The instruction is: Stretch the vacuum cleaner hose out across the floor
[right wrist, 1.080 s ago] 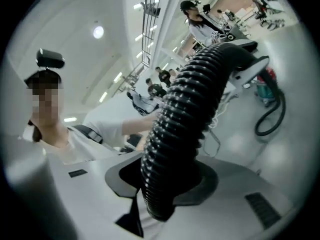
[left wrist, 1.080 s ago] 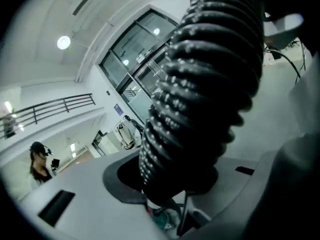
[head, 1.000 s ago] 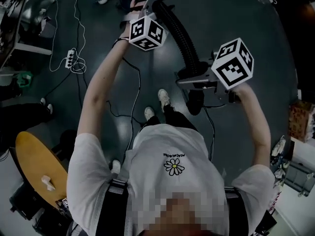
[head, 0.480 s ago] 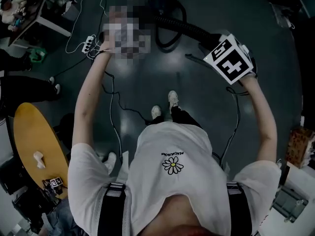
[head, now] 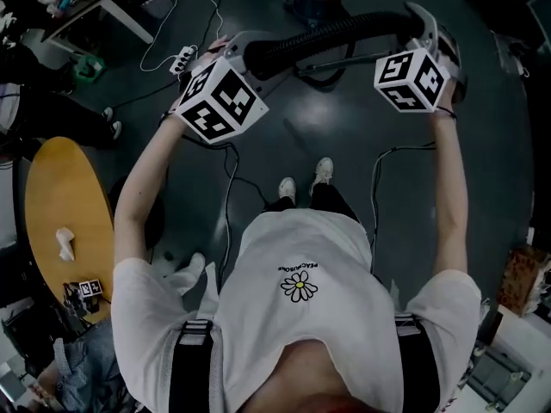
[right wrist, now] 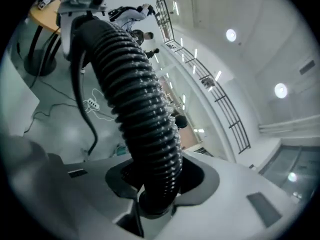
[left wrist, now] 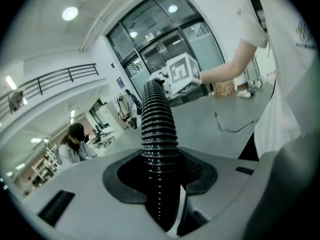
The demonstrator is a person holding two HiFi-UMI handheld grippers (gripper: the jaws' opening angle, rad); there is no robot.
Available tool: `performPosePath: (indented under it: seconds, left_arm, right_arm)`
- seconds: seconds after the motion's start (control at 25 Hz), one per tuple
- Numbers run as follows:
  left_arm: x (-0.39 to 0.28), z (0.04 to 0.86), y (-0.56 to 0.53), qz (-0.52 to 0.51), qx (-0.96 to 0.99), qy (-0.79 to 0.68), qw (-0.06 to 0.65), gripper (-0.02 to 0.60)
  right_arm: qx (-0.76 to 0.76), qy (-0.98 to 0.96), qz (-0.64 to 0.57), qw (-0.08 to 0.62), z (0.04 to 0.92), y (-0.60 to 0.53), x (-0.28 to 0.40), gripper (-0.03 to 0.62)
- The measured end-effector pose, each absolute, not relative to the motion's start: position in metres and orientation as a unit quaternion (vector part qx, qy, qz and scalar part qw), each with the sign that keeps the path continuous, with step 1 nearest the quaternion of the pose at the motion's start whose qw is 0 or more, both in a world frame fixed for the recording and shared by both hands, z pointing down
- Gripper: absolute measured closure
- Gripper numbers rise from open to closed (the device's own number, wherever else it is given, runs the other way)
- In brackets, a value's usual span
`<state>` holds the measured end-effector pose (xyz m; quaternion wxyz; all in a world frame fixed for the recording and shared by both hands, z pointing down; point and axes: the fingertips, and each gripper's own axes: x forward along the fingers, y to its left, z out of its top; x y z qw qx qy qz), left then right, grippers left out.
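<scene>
The black ribbed vacuum hose (head: 331, 41), steep before, now spans left to right, clamped by left gripper (head: 231, 54) and right gripper (head: 426, 28), seemingly straighter.

The hose (head: 331, 41) is black and ribbed. It spans the air nearly level, bowed slightly along its length.

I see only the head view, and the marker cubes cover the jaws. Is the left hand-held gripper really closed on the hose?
Observer: Yes. In the left gripper view, the left hand-held gripper has both pads pressed on the ribbed black hose.
Operator: And the right one, does it hold something too?
Observer: The right gripper view shows the right hand-held gripper clamped on the same hose, with no gap at the pads.
</scene>
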<state>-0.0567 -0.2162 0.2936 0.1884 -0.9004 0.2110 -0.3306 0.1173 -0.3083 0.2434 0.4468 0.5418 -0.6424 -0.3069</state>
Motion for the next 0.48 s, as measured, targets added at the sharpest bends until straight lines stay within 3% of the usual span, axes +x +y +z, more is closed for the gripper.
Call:
performPosePath:
  seconds: [0.16,0.36,0.48]
  left_arm:
    - [-0.045,0.265,-0.127,-0.272,-0.945,0.151,0.104,0.426]
    - [-0.013,0.223,-0.019,-0.165,-0.983,0.081,-0.003,0.425]
    - [0.017,0.213,0.048,-0.113,-0.991,0.038,-0.059,0.425]
  right_arm:
    - [0.577,-0.63,-0.362,0.372,0.193,-0.287,0.088,0.447]
    - [0.58,-0.714,-0.344,0.19,0.137,-0.229,0.053,0.447]
    - [0.536,-0.771,-0.324,0.118,0.129,-0.178,0.04,0.447]
